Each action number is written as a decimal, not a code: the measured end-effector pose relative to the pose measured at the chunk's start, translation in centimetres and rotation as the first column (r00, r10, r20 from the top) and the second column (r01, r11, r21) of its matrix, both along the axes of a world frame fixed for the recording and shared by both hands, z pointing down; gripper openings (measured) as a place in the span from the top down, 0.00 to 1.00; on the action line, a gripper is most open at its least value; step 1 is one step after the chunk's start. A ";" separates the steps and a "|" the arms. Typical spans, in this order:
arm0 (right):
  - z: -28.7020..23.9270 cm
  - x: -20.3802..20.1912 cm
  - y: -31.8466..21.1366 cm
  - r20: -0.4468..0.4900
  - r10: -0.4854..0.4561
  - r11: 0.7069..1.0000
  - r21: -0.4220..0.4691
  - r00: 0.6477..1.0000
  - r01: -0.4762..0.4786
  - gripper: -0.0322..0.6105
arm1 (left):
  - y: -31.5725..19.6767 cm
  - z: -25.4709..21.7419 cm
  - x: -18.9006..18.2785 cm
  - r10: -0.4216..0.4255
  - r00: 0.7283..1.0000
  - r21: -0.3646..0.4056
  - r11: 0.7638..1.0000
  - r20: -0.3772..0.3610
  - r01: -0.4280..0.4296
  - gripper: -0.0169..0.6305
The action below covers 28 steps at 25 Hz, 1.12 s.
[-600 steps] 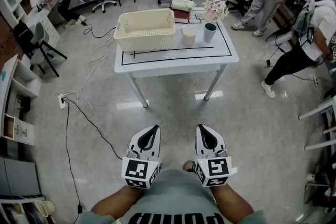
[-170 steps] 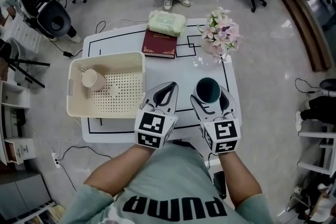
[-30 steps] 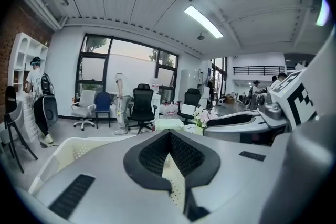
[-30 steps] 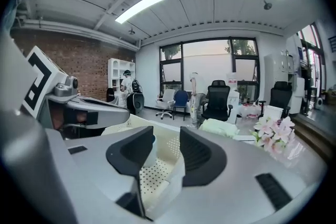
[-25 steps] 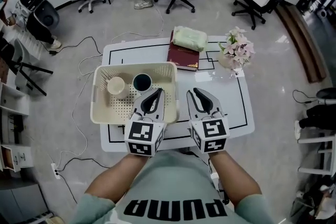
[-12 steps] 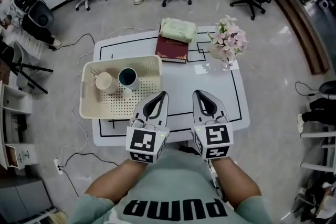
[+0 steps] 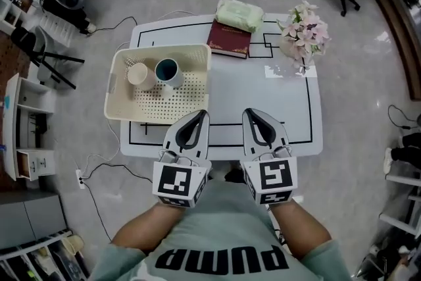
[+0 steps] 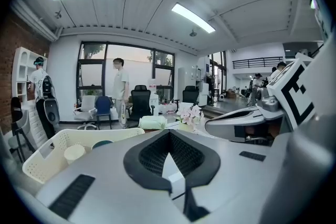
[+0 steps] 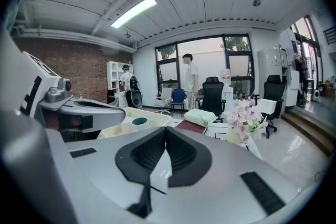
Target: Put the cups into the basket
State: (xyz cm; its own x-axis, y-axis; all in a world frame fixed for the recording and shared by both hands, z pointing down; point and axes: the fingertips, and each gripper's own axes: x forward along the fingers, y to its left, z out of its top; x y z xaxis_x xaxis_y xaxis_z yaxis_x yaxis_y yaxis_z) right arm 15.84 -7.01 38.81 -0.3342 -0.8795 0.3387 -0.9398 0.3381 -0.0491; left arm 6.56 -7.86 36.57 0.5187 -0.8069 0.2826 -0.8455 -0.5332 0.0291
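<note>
Judging the task at its last step: no cup is left out on the white table (image 7: pixel 263 99), so the next move probably calls for nothing beyond holding both tongs clear.

Basket (image 7: pixel 164 105): cream, perforated floor, on the table's left part.

Left gripper (image 7: pixel 201 115) and right gripper (image 7: pixel 248 114): side by side over the table's near edge. Jaws pressed together on each, nothing held in either.

Cups: both upright in the basket's far half, just beside each other. Cream cup (image 7: pixel 139 76) on the left, dark-lined cup (image 7: pixel 168 70) on the right.
</note>
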 end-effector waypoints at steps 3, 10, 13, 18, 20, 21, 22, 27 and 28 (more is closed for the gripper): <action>0.1 -1.0 0.7 0.000 -0.004 1.000 -0.004 1.000 0.004 0.92 | 0.8 0.1 -1.0 -0.002 1.000 0.000 1.000 -0.006 0.002 0.97; 0.1 -4.1 3.4 -0.007 0.071 0.997 -0.006 0.997 -0.071 0.92 | 3.3 0.4 -4.7 0.046 0.999 -0.004 0.999 -0.010 -0.046 0.96; 0.0 -5.8 4.8 -0.011 0.109 0.994 -0.003 0.994 -0.109 0.92 | 4.4 0.4 -6.5 0.082 0.997 0.008 0.997 -0.016 -0.082 0.97; -0.5 -8.6 7.1 -0.027 0.150 0.989 0.006 0.988 -0.149 0.93 | 6.6 0.0 -9.6 0.132 0.990 0.042 0.991 -0.046 -0.130 0.96; -1.0 -9.6 8.1 -0.039 0.152 0.988 0.013 0.988 -0.152 0.93 | 7.3 -0.2 -10.4 0.142 0.989 0.052 0.989 -0.046 -0.140 0.96; -1.2 -10.0 8.7 -0.047 0.148 0.989 0.013 0.988 -0.147 0.93 | 7.6 -0.3 -10.7 0.144 0.988 0.057 0.988 -0.048 -0.141 0.97; -1.2 -10.4 9.3 -0.056 0.141 0.990 0.011 0.988 -0.141 0.93 | 8.0 -0.3 -10.9 0.142 0.988 0.061 0.988 -0.051 -0.139 0.97; -0.9 -11.1 11.4 -0.068 0.112 0.994 0.003 0.991 -0.112 0.93 | 10.2 -0.4 -11.2 0.129 0.991 0.064 0.990 -0.040 -0.127 0.97; -0.9 -11.2 11.7 -0.066 0.106 0.994 0.003 0.992 -0.106 0.93 | 10.6 -0.4 -11.2 0.127 0.991 0.065 0.990 -0.038 -0.124 0.97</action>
